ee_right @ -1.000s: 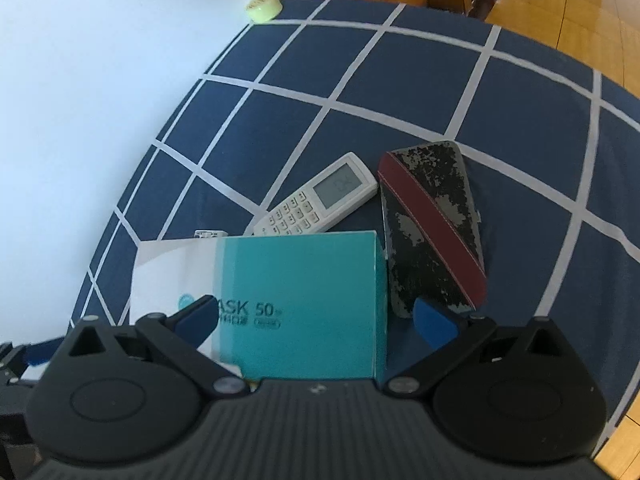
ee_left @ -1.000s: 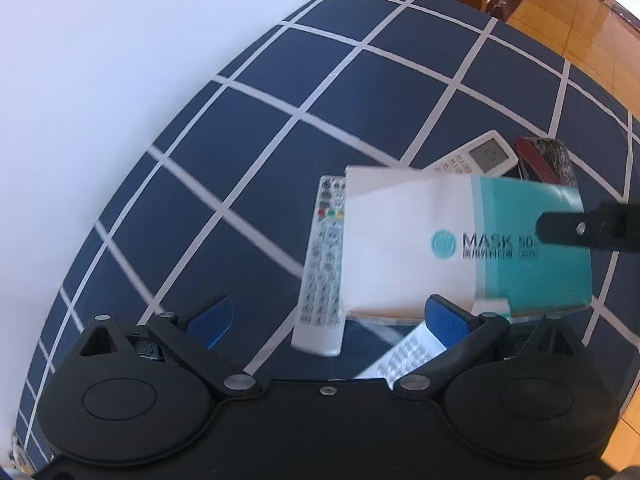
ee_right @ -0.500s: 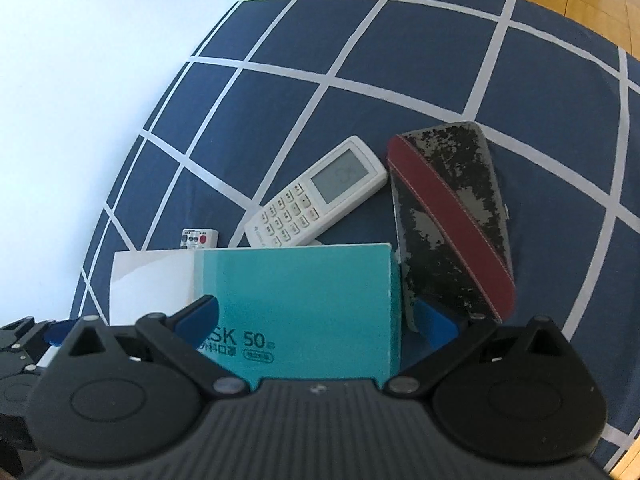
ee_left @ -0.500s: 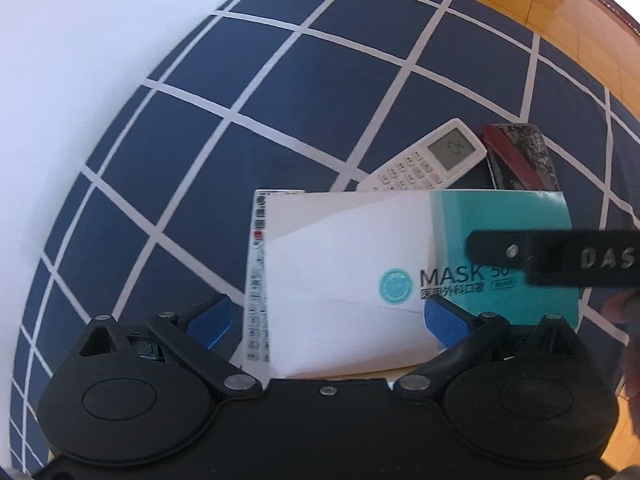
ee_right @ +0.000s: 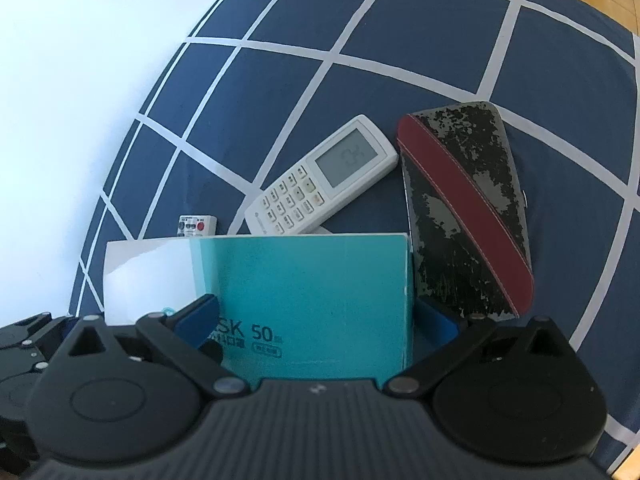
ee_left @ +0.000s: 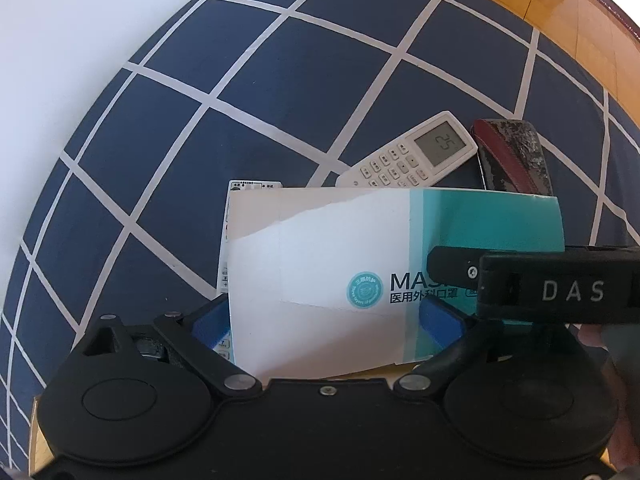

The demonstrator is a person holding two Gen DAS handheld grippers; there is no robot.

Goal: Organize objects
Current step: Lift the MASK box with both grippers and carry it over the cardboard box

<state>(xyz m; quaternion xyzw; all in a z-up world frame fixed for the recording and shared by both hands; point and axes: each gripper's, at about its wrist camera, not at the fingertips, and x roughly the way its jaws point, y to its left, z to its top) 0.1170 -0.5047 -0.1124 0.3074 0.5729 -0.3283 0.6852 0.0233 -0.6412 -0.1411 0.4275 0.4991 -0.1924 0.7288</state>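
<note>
The left claw (ee_left: 324, 322) pointed straight down over the white end of the mask box (ee_left: 320, 264). Its jaws had just been closing with the box between them, and one blue pad (ee_left: 210, 322) stood just beside the box's left edge — whether either pad pressed on the cardboard could not be told. The right claw (ee_right: 316, 322) straddled the teal end of the same box, its jaws spread wide, one blue pad (ee_right: 200, 318) over the printed face and the other off the right edge; contact could not be made out there either.

The box lay flat on the bed's blue checked cover (ee_left: 248, 136), its long axis running side to side across both views, white end toward the left claw, teal end toward the right. The lettering read upright, but the right claw's black arm covered part of the word in the left view, and the claw bodies cut off the box's near edge.

Just beyond the box lay a white air-conditioner remote (ee_right: 324, 178), slanted, its screen end pointing up and to the right; its lower end slipped behind the box. Beside it on the right rested a worn black case with a red stripe (ee_right: 464, 208), long axis running away from the claws. A second remote (ee_left: 240, 200) lay mostly hidden under the box's white end — only its top and a strip of keys showed.
</note>
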